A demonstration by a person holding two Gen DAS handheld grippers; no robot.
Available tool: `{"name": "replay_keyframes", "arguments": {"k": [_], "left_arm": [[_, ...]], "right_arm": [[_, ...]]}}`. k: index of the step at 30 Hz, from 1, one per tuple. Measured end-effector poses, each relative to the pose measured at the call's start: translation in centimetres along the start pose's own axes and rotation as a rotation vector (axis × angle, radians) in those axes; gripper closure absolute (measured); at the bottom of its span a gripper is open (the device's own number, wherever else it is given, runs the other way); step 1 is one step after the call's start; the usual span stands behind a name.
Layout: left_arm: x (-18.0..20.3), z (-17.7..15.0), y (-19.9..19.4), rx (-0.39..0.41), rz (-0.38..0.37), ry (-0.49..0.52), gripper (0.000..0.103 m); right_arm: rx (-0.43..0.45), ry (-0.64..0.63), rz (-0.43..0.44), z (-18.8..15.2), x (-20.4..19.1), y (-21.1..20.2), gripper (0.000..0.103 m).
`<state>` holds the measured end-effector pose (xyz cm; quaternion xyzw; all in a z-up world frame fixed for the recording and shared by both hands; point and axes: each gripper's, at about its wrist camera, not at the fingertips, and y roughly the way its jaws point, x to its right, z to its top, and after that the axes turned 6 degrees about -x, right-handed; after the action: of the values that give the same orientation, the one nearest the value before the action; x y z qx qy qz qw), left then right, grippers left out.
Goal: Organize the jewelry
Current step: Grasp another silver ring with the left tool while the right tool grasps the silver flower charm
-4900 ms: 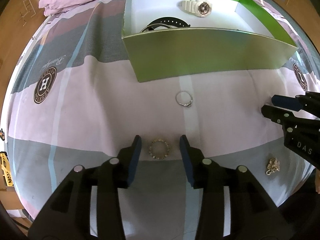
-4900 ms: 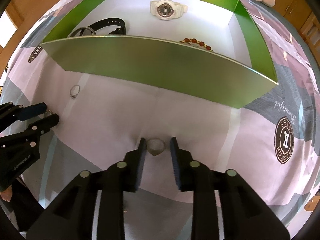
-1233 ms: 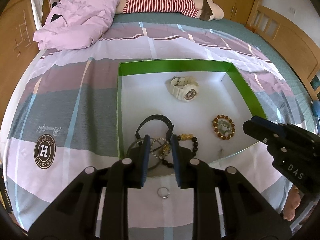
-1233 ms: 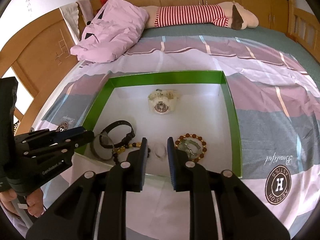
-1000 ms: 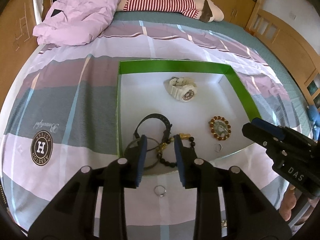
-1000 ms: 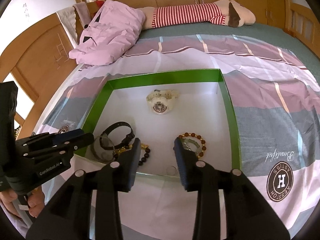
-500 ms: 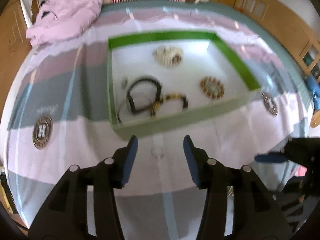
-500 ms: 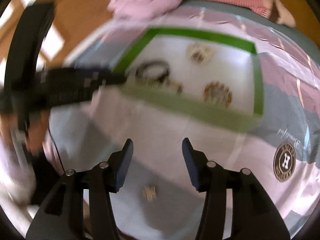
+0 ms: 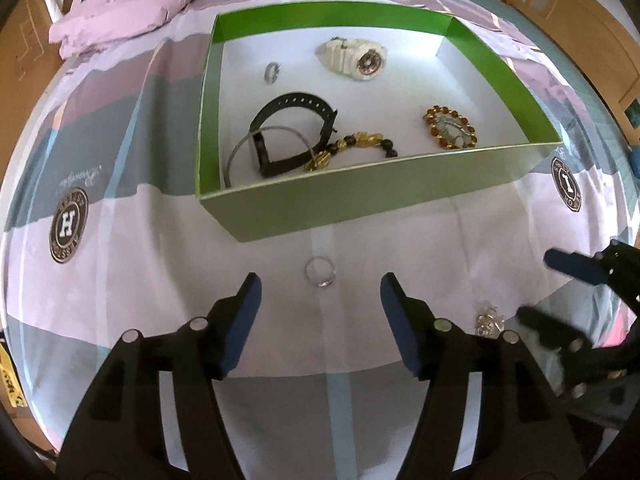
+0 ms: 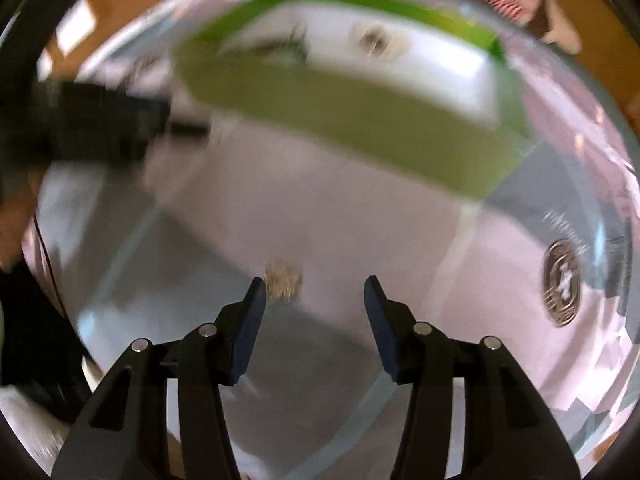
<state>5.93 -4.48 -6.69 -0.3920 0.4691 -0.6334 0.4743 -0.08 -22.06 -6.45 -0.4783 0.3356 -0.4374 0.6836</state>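
A green box (image 9: 376, 206) with a white floor lies on the bedspread and holds a white watch (image 9: 354, 58), a black band (image 9: 292, 130), a silver ring (image 9: 272, 73), a bangle, a gold and black bead bracelet (image 9: 352, 146) and an amber bead bracelet (image 9: 450, 126). A silver ring (image 9: 320, 272) lies on the sheet in front of the box, just ahead of my open, empty left gripper (image 9: 320, 300). A small gold ornament (image 9: 490, 320) lies to the right, close to my right gripper (image 9: 560, 292). In the blurred right wrist view my right gripper (image 10: 314, 300) is open, the ornament (image 10: 284, 278) by its left fingertip.
The bedspread (image 9: 120, 240) has pink, grey and white stripes and round H logos (image 9: 68, 226). A crumpled pink garment (image 9: 132, 0) lies at the far left. Wooden bed frame (image 9: 568, 8) runs along the right side.
Both grippers let their rings and bracelet fall into the box, opened, and pulled back down toward the sheet. The left now faces the silver ring, the right the gold ornament.
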Motion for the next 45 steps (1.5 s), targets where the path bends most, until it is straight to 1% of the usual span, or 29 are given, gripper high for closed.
{"name": "replay_keyframes", "arguments": {"k": [3, 4, 6, 8, 9, 10, 11, 13, 14, 15, 16, 18, 20, 22, 23, 25, 26, 28, 30, 31, 32, 33, 34, 36, 37, 39, 41, 45], "left_arm": [[-0.3, 0.2, 0.4, -0.003, 0.000, -0.017, 0.037], [-0.4, 0.3, 0.5, -0.002, 0.001, -0.023, 0.035], [-0.6, 0.4, 1.0, -0.002, -0.006, -0.039, 0.034], [-0.4, 0.5, 1.6, 0.000, 0.003, -0.044, 0.034], [-0.3, 0.6, 2.0, 0.012, 0.033, -0.045, 0.034], [-0.2, 0.7, 2.5, 0.021, 0.071, -0.042, 0.034], [-0.1, 0.7, 2.9, 0.019, 0.093, -0.039, 0.034], [-0.1, 0.7, 3.8, 0.010, 0.103, -0.041, 0.037], [-0.2, 0.6, 3.7, 0.025, 0.099, -0.045, 0.040], [-0.1, 0.6, 3.5, 0.029, 0.098, -0.043, 0.053], [0.0, 0.6, 3.4, 0.031, 0.098, -0.039, 0.069], [0.1, 0.5, 3.1, 0.022, 0.093, -0.032, 0.085], [0.4, -0.1, 2.9, 0.003, 0.095, -0.017, 0.085], [0.6, -0.9, 2.7, -0.005, 0.078, -0.002, 0.085], [0.8, -1.3, 2.5, -0.009, 0.071, -0.002, 0.085], [0.5, -2.0, 2.0, -0.020, 0.024, -0.011, 0.084], [0.3, -2.1, 1.8, -0.026, 0.000, -0.019, 0.082], [-0.4, -2.2, 1.2, -0.026, -0.038, -0.042, 0.068], [-1.7, -1.9, 0.3, -0.006, -0.073, -0.088, 0.060], [-2.5, -1.7, 0.0, 0.002, -0.087, -0.116, 0.058], [-3.1, -1.5, -0.1, 0.004, -0.100, -0.142, 0.056], [-3.5, -1.4, 0.0, 0.001, -0.110, -0.165, 0.053], [-3.7, -1.4, 0.3, -0.008, -0.116, -0.185, 0.053], [-3.6, -1.4, 1.0, -0.027, -0.107, -0.187, 0.053], [-3.0, -1.5, 1.4, -0.039, -0.089, -0.171, 0.053], [-2.0, -1.7, 1.8, -0.046, -0.057, -0.135, 0.053], [-1.1, -1.7, 2.0, -0.042, -0.014, -0.099, 0.053], [0.2, -2.0, 2.3, -0.041, 0.027, -0.057, 0.052]], "right_arm": [[0.059, 0.060, 0.028, 0.4, 0.7, -1.1, 0.051], [0.075, 0.088, 0.017, 0.5, 1.1, -1.3, 0.051], [0.077, 0.124, 0.001, 0.5, 1.6, -1.1, 0.051], [0.042, 0.154, 0.029, 0.4, 2.0, -0.6, 0.051], [0.019, 0.156, 0.055, 0.0, 2.2, -0.3, 0.051], [-0.007, 0.149, 0.078, 0.3, 2.5, 0.1, 0.051], [-0.048, 0.119, 0.105, 0.3, 2.1, 0.8, 0.051], [-0.100, 0.077, 0.120, 0.5, 1.0, 1.9, 0.051], [-0.126, 0.055, 0.108, 0.4, 0.4, 2.6, 0.051], [-0.140, 0.039, 0.095, 0.3, -0.1, 2.8, 0.051], [-0.151, 0.022, 0.077, 0.3, -0.5, 3.1, 0.051], [-0.150, 0.010, 0.058, 0.3, -0.9, 3.4, 0.052], [-0.132, -0.004, 0.041, 0.4, -1.1, 3.5, 0.075], [-0.117, 0.011, 0.027, 0.7, -0.9, 3.6, 0.080], [-0.105, 0.042, 0.031, 1.0, -0.5, 3.5, 0.082], [-0.077, 0.088, 0.027, 1.6, 0.1, 3.4, 0.082], [-0.059, 0.116, 0.023, 2.0, 0.4, 3.2, 0.082], [-0.030, 0.177, 0.043, 2.6, 1.1, 2.8, 0.080], [-0.010, 0.239, 0.089, 2.7, 1.8, 2.1, 0.072], [0.009, 0.265, 0.109, 2.4, 2.2, 1.7, 0.065], [0.033, 0.295, 0.129, 2.5, 2.8, 1.4, 0.060], [0.053, 0.321, 0.142, 2.5, 3.2, 1.1, 0.057], [0.073, 0.356, 0.158, 2.3, 3.7, 0.8, 0.053], [0.080, 0.388, 0.177, 2.1, 4.3, 0.6, 0.052], [0.073, 0.396, 0.178, 2.0, 4.3, 0.7, 0.051], [0.042, 0.390, 0.151, 2.8, 4.5, 1.3, 0.052], [0.021, 0.368, 0.112, 2.8, 4.1, 1.7, 0.052], [0.024, 0.337, 0.066, 2.6, 3.8, 2.0, 0.052]]}}
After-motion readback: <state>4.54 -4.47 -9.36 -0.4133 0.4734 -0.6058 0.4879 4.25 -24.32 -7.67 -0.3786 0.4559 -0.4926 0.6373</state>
